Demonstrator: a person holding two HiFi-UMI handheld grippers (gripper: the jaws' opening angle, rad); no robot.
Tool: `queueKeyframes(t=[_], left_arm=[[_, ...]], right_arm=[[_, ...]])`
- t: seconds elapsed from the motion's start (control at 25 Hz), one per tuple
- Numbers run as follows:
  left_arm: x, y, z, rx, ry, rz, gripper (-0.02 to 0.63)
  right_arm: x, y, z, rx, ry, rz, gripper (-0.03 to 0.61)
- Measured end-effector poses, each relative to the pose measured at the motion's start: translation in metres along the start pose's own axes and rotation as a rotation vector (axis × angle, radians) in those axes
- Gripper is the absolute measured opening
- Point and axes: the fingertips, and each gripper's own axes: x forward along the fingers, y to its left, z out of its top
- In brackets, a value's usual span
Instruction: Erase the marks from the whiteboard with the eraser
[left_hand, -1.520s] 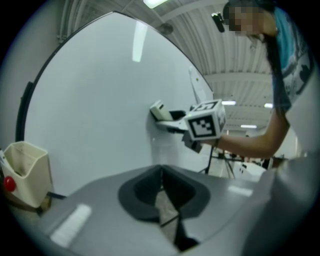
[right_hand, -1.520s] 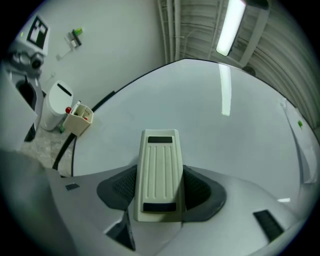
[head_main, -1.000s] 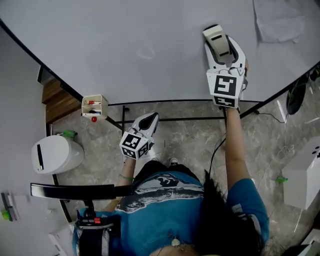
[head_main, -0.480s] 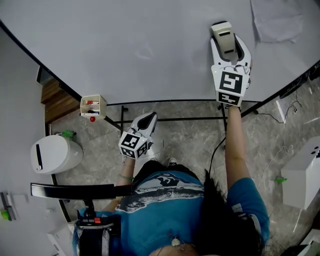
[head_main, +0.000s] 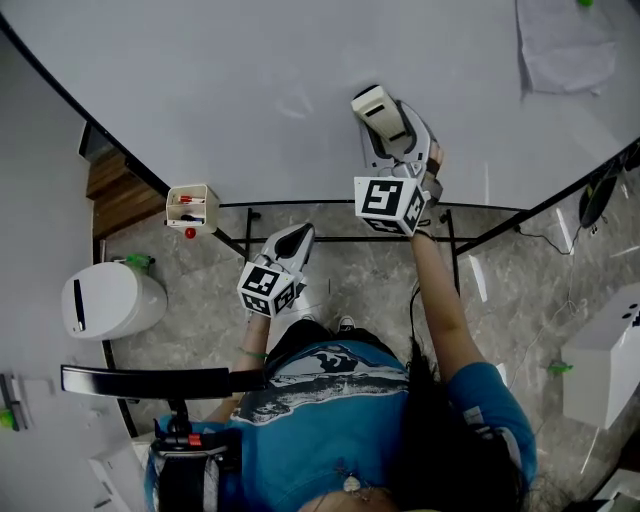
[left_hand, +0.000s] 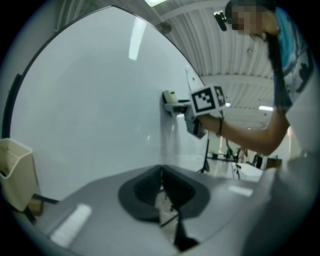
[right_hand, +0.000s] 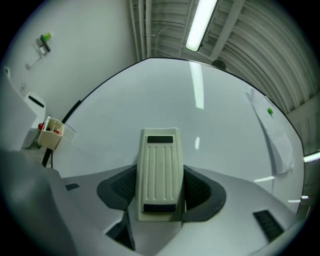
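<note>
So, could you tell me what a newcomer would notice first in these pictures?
The wide whiteboard fills the top of the head view, and the right hand-held gripper presses a cream eraser against it. The left hand-held gripper hangs shut and empty below the board's edge, near a small marker holder.

White rounded plastic bin (head_main: 112, 300) on grey veined stone floor (head_main: 360, 275). Just beyond the bin, a strip of brown wooden boards (head_main: 115, 200). Well apart from the bin, across the floor, a white boxy cabinet (head_main: 603, 365). High above the bin, a long fluorescent tube (right_hand: 201, 22) on a ribbed pale ceiling (right_hand: 160, 25).
</note>
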Motion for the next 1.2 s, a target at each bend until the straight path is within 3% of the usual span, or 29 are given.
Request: queueKeyframes(t=[0.32, 0.52, 0.84, 1.2], left_arm=[[-0.009, 0.013, -0.008, -0.008, 0.009, 0.032, 0.005], [-0.016, 0.022, -0.012, -0.016, 0.011, 0.053, 0.005], [-0.015, 0.019, -0.01, -0.021, 0.008, 0.044, 0.005], [0.002, -0.004, -0.002, -0.017, 0.008, -0.025, 0.005]], right_arm=[[0.005, 0.143, -0.045, -0.222, 0.055, 0.108, 0.262], [0.002, 0.17, -0.06, -0.227, 0.09, 0.158, 0.262], [-0.004, 0.148, -0.052, -0.199, 0.104, 0.17, 0.262], [-0.016, 0.015, -0.019, -0.124, 0.094, 0.069, 0.262]])
